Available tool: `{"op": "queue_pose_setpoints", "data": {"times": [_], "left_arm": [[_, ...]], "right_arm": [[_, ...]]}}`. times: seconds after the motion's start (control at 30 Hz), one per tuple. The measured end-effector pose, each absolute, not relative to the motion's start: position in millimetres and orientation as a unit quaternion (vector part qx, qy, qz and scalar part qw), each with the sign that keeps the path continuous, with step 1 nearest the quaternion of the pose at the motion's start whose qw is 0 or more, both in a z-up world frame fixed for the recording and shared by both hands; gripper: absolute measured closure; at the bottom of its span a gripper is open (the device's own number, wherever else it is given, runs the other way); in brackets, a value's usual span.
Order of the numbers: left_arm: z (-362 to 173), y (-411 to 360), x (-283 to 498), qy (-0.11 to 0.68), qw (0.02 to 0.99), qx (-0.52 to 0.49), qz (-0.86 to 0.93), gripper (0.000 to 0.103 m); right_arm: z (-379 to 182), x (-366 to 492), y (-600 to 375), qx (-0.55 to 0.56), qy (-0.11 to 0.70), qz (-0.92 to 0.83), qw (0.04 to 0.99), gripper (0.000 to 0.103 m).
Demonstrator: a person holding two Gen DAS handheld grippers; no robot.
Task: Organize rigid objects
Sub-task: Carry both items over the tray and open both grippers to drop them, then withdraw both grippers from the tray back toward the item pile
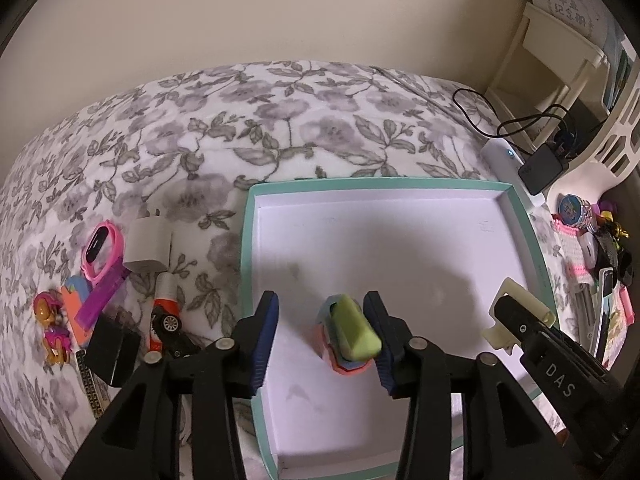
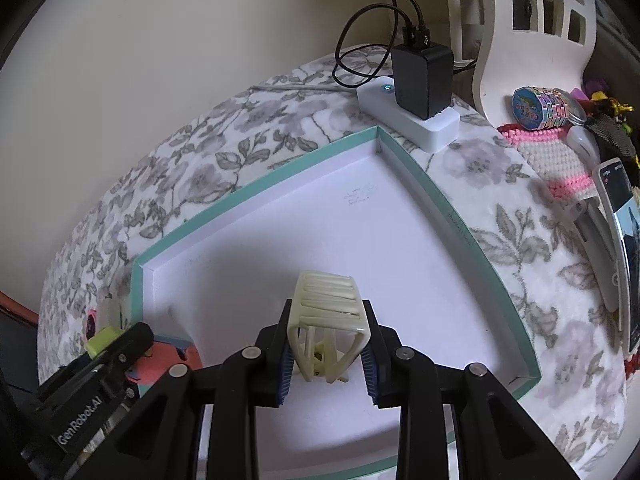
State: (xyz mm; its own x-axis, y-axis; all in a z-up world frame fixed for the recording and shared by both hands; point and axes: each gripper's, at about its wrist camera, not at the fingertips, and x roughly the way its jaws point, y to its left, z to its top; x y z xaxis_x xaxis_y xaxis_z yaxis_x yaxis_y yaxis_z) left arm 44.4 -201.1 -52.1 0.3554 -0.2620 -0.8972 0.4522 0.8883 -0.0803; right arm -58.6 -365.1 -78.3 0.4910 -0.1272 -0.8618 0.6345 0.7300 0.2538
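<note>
A shallow teal-rimmed box with a white floor lies on the floral bedspread; it also shows in the right wrist view. My left gripper is open over the box, and a green, blue and orange toy rests on the box floor against its right finger. My right gripper is shut on a cream hair claw clip, held just above the box floor. The clip also shows in the left wrist view. The left gripper's tip and the toy show at the right view's left edge.
Left of the box lie a pink watch, a white cube, a glue stick, a toy car, black blocks and small figures. A white power strip with black charger sits behind the box. A phone and trinkets lie right.
</note>
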Motion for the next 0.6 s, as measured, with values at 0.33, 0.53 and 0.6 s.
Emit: {"op": "queue_pose_setpoints", "data": {"times": [0.33, 0.53, 0.6], "left_arm": [[-42, -176, 56, 0.526, 0.826, 0.043, -0.199, 0.043], [-41, -160, 63, 0.525, 0.83, 0.025, -0.186, 0.027], [-41, -153, 65, 0.523, 0.834, 0.022, -0.178, 0.021]], "right_arm": [[-74, -58, -361, 0.255, 0.443, -0.239, 0.825, 0.029], [-75, -55, -356, 0.234, 0.447, -0.237, 0.83, 0.01], [-74, -54, -354, 0.225, 0.446, -0.236, 0.833, 0.008]]}}
